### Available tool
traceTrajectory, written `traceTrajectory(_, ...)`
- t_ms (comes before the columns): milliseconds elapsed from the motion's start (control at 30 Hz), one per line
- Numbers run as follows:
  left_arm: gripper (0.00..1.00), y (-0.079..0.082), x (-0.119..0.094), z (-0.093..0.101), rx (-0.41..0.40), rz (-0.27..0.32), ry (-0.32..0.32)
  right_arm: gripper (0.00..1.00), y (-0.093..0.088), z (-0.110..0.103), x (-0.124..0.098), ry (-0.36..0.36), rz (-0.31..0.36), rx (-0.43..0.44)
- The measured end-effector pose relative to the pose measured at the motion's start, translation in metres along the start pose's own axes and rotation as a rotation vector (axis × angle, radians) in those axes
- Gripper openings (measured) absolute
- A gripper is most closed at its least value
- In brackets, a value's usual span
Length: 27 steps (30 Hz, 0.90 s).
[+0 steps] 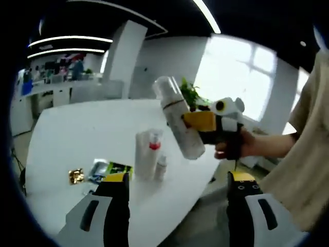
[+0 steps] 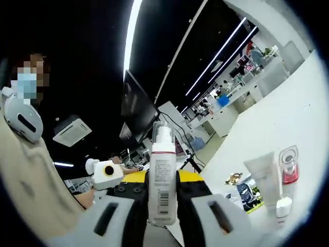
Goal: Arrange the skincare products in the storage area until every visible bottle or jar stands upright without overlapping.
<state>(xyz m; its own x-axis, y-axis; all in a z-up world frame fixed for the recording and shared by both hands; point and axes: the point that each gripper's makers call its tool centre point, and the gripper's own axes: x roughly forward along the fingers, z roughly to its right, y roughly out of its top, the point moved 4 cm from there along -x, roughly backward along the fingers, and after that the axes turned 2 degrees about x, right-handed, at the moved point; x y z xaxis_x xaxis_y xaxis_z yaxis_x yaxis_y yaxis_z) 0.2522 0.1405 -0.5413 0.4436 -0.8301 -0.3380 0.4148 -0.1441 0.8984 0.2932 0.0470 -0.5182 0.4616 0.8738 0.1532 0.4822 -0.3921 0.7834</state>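
My right gripper (image 2: 163, 179) is shut on a white pump bottle with a clear cap (image 2: 163, 154), held in the air. In the left gripper view that bottle (image 1: 177, 121) tilts above the table, with the right gripper (image 1: 201, 123) in a person's hand. Standing together on the white table (image 1: 77, 134) are a white tube (image 1: 144, 154), a clear-capped bottle with a red pump (image 1: 154, 143) and a small white bottle (image 1: 161, 168). The same three show at lower right: tube (image 2: 264, 175), red-pump bottle (image 2: 289, 165), small bottle (image 2: 282, 206). My left gripper (image 1: 179, 181) is open, low before the table's edge.
A gold object (image 1: 76, 176), a blue packet (image 1: 97, 170) and a green-and-black box (image 1: 119, 169) lie left of the standing bottles. The table's curved edge (image 1: 198, 198) runs close below them. A green plant (image 1: 191, 95) stands behind. Office desks fill the far left.
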Motion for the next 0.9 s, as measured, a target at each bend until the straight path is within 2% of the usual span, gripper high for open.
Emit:
traceTrajectory(133, 0.59, 0.003, 0.000, 0.009, -0.020, 0.009, -0.049, 0.19, -0.009, -0.011, 0.003, 0.041, -0.017, 0.003)
traceTrajectory(267, 0.54, 0.008, 0.001, 0.016, -0.036, 0.028, -0.086, 0.19, -0.013, -0.021, 0.007, 0.094, -0.018, 0.019)
traceTrajectory(367, 0.47, 0.014, 0.002, 0.024, -0.055, 0.048, -0.139, 0.19, -0.016, -0.032, 0.009, 0.147, -0.030, 0.027)
traceTrajectory(500, 0.39, 0.017, 0.002, 0.027, -0.054, 0.054, -0.168, 0.19, -0.019, -0.040, 0.009, 0.192, -0.047, 0.030)
traceTrajectory(767, 0.27, 0.023, 0.002, 0.034, -0.058, 0.072, -0.223, 0.19, -0.019, -0.044, 0.005, 0.225, -0.043, 0.039)
traceTrajectory(900, 0.25, 0.024, 0.002, 0.035, -0.052, 0.063, -0.228, 0.19, -0.020, -0.046, 0.004, 0.233, -0.043, 0.039)
